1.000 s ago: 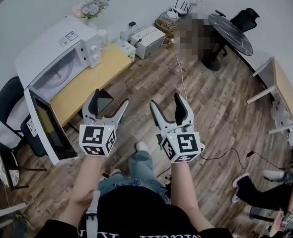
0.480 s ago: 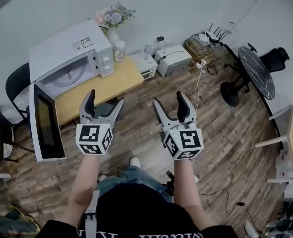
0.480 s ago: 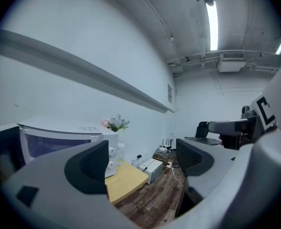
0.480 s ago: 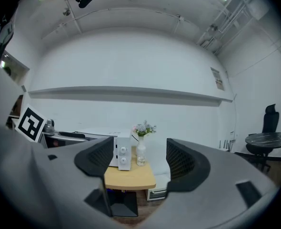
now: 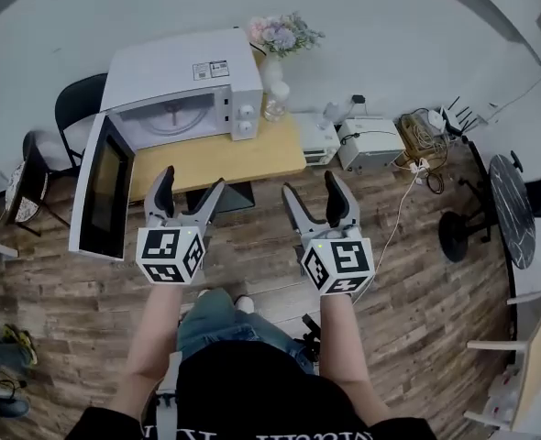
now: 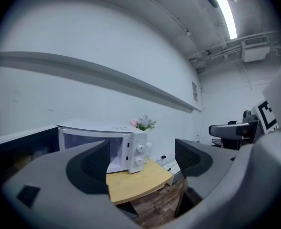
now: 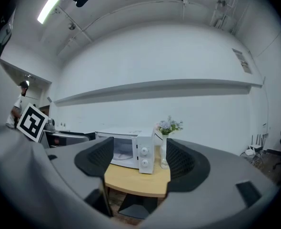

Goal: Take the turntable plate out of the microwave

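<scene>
The left gripper [image 5: 191, 187] and right gripper [image 5: 310, 191] hover released, jaws apart and empty. The turntable plate [image 5: 171, 115] lies inside the open microwave [image 5: 183, 67], at 12 o'clock on the wooden surface [image 5: 220, 159].

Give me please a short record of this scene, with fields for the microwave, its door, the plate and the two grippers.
microwave: white, on the table
door: open, swung out to the left
plate: inside the microwave, not yet taken out
left gripper: jaws apart, empty, held in front of the table
right gripper: jaws apart, empty, held in front of the table
vase: on the table, right of the microwave
</scene>
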Motion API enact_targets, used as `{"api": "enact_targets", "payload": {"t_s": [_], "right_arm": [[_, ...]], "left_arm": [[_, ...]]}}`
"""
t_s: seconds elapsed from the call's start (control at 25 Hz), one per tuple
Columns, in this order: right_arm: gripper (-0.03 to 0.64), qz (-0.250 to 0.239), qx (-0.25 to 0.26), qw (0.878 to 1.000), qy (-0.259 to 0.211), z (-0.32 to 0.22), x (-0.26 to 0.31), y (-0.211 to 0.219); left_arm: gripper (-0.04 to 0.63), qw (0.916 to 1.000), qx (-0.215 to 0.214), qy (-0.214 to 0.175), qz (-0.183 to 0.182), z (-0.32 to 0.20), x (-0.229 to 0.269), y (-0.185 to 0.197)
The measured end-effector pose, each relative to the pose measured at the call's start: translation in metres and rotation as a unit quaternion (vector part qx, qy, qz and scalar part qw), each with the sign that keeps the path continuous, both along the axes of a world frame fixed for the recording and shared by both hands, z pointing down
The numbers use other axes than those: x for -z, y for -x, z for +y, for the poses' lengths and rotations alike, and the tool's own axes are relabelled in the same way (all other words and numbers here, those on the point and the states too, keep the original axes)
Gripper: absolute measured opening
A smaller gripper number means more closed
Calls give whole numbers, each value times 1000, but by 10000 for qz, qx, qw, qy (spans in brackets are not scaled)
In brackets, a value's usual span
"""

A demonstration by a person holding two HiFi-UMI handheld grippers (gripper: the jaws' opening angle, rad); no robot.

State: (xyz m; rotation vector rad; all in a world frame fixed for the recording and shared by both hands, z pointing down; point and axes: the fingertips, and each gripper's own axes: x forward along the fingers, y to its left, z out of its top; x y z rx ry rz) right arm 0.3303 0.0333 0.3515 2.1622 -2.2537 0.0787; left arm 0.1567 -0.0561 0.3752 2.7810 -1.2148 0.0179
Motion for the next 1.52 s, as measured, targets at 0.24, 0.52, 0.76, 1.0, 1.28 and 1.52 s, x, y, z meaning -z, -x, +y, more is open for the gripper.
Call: {"api": "enact_targets", "payload": {"t_s": [0.24,0.52,0.76,1.0,1.28,1.52], "right_arm": [[356,-145,553,9983,127,-36,-14,28],[320,-125,973,9949,251,-77,-25,61],[287,-41,1204,9921,356,-128,-27,85],[276,38,1365,9896,454,-174,-28,102],[276,-2,1421,9866,802,-209,-53,114],[276,-44,1366,9854,1017,-232,-73,124]], "left_arm": [[423,9984,557,49,-27,-19,-4,36],[413,9957,908,172,19,-52,-11,64],[403,9944,1017,287,80,-93,-16,76],[390,9926,1043,596,169,-128,-33,84],[259,9849,958,1338,535,-172,-75,84],[255,9683,793,2104,1083,-208,-113,84]]}}
